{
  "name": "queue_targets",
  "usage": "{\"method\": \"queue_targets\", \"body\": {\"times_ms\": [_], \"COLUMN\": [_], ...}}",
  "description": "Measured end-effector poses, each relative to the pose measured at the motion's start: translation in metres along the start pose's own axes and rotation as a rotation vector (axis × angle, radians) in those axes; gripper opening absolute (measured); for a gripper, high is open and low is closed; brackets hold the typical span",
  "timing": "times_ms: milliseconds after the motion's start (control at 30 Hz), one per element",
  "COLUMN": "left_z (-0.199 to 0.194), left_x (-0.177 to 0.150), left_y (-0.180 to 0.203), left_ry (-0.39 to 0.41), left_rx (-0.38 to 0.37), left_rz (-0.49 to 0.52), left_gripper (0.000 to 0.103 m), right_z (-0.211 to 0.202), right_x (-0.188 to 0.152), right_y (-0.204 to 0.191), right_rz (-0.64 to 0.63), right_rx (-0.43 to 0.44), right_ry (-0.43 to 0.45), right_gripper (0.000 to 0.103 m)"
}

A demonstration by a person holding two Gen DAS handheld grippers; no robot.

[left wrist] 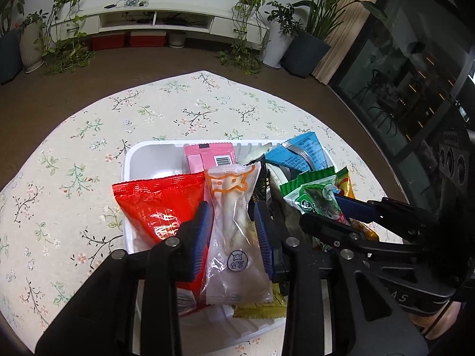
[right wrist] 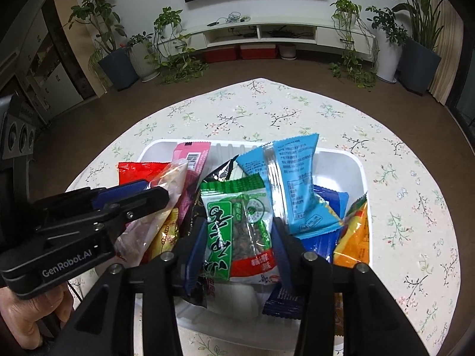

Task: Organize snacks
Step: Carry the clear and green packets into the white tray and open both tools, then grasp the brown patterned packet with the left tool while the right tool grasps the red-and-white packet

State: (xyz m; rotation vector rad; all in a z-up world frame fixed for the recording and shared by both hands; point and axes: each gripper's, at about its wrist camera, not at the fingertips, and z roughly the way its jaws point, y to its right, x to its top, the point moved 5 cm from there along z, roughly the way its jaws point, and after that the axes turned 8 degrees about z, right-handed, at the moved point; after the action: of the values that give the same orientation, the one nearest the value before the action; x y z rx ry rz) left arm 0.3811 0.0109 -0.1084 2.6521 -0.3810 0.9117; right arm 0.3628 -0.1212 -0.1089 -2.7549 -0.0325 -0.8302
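A white tray (left wrist: 133, 160) on a floral tablecloth holds several snack packets. My left gripper (left wrist: 233, 216) is shut on a clear white packet with an orange cat outline (left wrist: 234, 207), over the tray beside a red packet (left wrist: 154, 204). My right gripper (right wrist: 239, 234) is shut on a green seed packet (right wrist: 237, 222), which also shows in the left wrist view (left wrist: 314, 198). The tray shows in the right wrist view too (right wrist: 341, 160), with a light blue packet (right wrist: 297, 184), a pink packet (right wrist: 193, 160) and an orange packet (right wrist: 353, 234).
The round table (right wrist: 400, 178) has bare cloth around the tray. Beyond it are brown floor, potted plants (right wrist: 118, 56), a white TV cabinet (right wrist: 261, 32) and a dark glass cabinet (left wrist: 400, 68) to the right.
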Motion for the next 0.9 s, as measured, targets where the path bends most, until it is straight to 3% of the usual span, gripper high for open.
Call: {"method": "queue_targets", "body": {"times_ms": [167, 267, 533, 733, 900], "left_z": [-0.011, -0.023, -0.065, -0.103, -0.13], "left_x": [-0.003, -0.006, -0.03, -0.059, -0.103], "left_y": [0.006, 0.009, 0.012, 0.029, 0.05], "left_ry": [0.018, 0.035, 0.082, 0.111, 0.113], "left_rx": [0.004, 0.005, 0.023, 0.05, 0.078], "left_rz": [0.011, 0.01, -0.028, -0.007, 0.02], "left_gripper": [0.044, 0.054, 0.099, 0.103, 0.103], "right_z": [-0.01, -0.019, -0.051, -0.084, -0.112], "right_x": [-0.002, -0.002, -0.01, -0.031, -0.067], "right_y": [0.0, 0.0, 0.003, 0.009, 0.017], "right_rz": [0.003, 0.006, 0.033, 0.062, 0.075], "right_rx": [0.0, 0.003, 0.036, 0.079, 0.118], "right_ry": [0.017, 0.038, 0.09, 0.128, 0.152], "right_gripper": [0.049, 0.057, 0.078, 0.086, 0.089]}}
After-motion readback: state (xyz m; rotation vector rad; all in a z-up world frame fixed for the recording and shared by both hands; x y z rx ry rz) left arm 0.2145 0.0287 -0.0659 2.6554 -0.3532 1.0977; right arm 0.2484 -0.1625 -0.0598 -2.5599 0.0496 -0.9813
